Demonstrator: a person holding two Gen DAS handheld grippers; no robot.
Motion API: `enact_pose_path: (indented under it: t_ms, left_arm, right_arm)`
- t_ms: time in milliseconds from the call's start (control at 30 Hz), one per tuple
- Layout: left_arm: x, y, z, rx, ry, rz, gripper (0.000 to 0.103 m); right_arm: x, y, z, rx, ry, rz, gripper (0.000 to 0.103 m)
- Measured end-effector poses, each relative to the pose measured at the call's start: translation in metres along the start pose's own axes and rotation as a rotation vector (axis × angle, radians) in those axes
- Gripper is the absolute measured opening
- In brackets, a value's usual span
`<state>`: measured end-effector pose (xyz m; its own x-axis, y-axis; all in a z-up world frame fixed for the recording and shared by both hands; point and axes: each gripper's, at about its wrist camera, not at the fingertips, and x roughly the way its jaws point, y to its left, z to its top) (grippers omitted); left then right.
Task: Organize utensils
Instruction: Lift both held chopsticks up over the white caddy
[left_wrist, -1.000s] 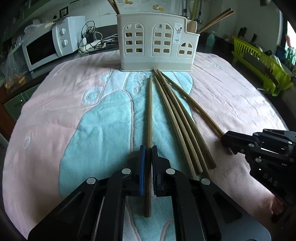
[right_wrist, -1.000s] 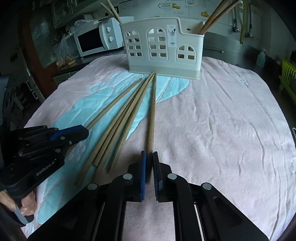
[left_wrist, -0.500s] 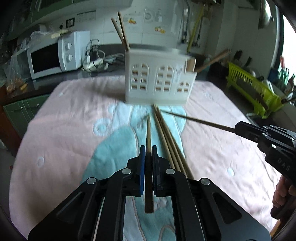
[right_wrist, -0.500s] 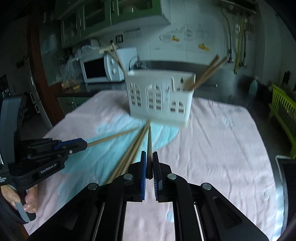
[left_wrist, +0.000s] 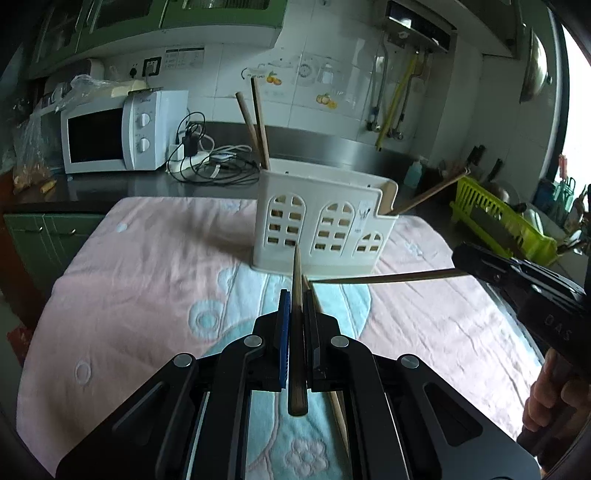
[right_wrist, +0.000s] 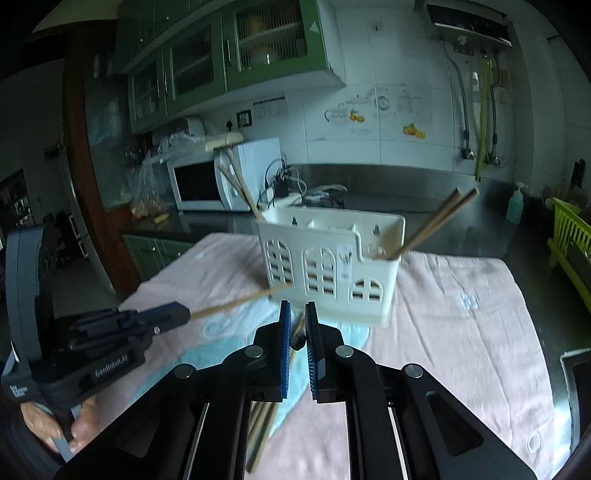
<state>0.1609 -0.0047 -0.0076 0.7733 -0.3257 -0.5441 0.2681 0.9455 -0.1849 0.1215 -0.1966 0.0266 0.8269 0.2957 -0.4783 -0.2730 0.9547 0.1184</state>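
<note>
Both my grippers, left (left_wrist: 296, 295) and right (right_wrist: 296, 310), each clamped a chopstick (left_wrist: 297, 325) over the open towel (left_wrist: 147, 295); the caddy (left_wrist: 325, 232) ahead held chopsticks.

Pink towel (left_wrist: 155, 280) under caddy (left_wrist: 321, 229), chopsticks (right_wrist: 266, 417)

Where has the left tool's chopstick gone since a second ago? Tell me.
Yes, it moved: the chopstick rose off the towel, its tip now overlapping the white holder.

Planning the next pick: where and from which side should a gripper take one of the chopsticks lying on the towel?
Take the outermost of the loose chopsticks near its close end, coming straight down from above with the jaws across the shaft. They lie flat on the towel, bunched side by side and pointing toward the holder, so probably only an outer stick leaves room for a finger.
</note>
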Motion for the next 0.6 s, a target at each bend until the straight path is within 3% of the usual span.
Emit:
enact_pose_path:
  t_ms: [267, 600]
  left_arm:
    - [0.004, 0.008, 0.019, -0.026, -0.02, -0.004, 0.005]
    - [0.01, 0.01, 0.031, -0.039, 0.003, -0.013, 0.005]
  right_arm:
    - [0.019, -0.007, 0.023, 0.029, -0.014, 0.003, 0.008]
    - [0.035, -0.026, 0.016, 0.095, 0.037, 0.014, 0.007]
